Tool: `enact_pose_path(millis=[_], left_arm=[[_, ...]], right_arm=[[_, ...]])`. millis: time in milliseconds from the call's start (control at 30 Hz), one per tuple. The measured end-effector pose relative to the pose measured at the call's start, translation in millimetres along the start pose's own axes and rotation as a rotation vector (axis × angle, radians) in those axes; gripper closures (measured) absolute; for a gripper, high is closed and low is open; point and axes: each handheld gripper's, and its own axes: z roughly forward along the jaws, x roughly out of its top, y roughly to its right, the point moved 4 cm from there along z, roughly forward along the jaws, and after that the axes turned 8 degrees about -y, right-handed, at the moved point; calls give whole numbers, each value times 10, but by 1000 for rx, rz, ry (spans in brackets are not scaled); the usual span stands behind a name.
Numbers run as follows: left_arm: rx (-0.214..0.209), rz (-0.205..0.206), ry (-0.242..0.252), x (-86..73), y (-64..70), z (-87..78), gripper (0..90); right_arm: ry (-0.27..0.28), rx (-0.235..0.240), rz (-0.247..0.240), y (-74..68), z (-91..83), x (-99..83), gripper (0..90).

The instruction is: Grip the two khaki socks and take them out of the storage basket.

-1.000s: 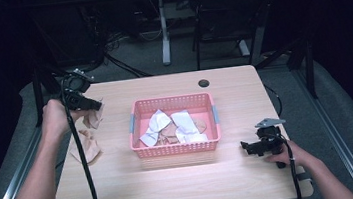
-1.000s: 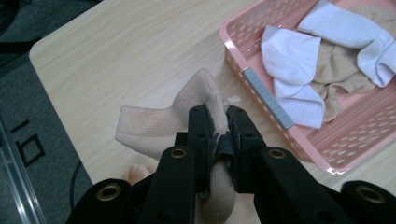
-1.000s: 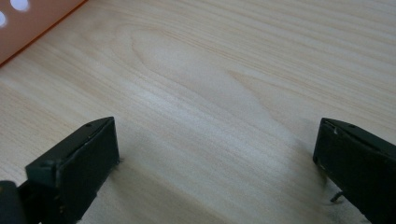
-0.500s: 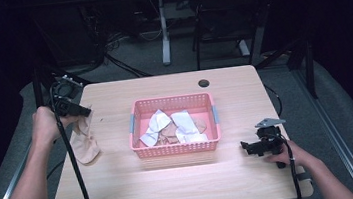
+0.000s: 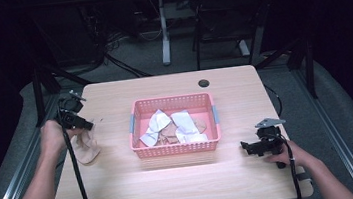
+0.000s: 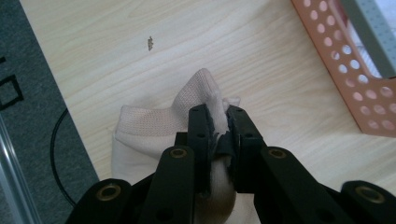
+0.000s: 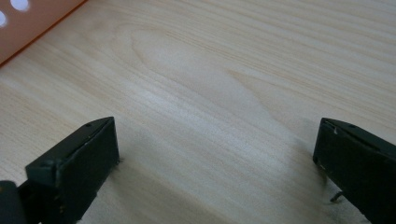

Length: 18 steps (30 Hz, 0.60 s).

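Observation:
A beige sock (image 5: 86,146) lies at the table's left edge, and my left gripper (image 5: 89,124) is shut on its upper end. In the left gripper view the jaws pinch a fold of the beige sock (image 6: 159,133) between them, my left gripper (image 6: 218,119) pointing down at the wood. A pink basket (image 5: 172,103) in the middle of the table holds white and beige socks (image 5: 177,127). My right gripper (image 5: 244,146) rests on the table right of the basket, open, with bare wood between its jaws (image 7: 215,135).
A black round grommet (image 5: 204,83) sits near the table's far edge. The pink basket's corner (image 6: 359,79) lies to the right of the sock. Cables trail from both grippers over the table's edges. Dark floor and chair legs lie beyond the table.
My left gripper has come down and toward the table's left edge with the sock, which now rests lower on the wood. The right gripper has not moved.

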Motion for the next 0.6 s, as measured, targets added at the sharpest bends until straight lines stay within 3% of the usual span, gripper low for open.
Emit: enact_pose_path(millis=[233, 600], left_arm=[[-10, -29, -20, 9, 4, 292, 808], [-2, -63, -30, 32, 4, 556, 800]], right_arm=[[1, 0, 0, -1, 1, 0, 0], [1, 0, 0, -1, -1, -1, 0]])
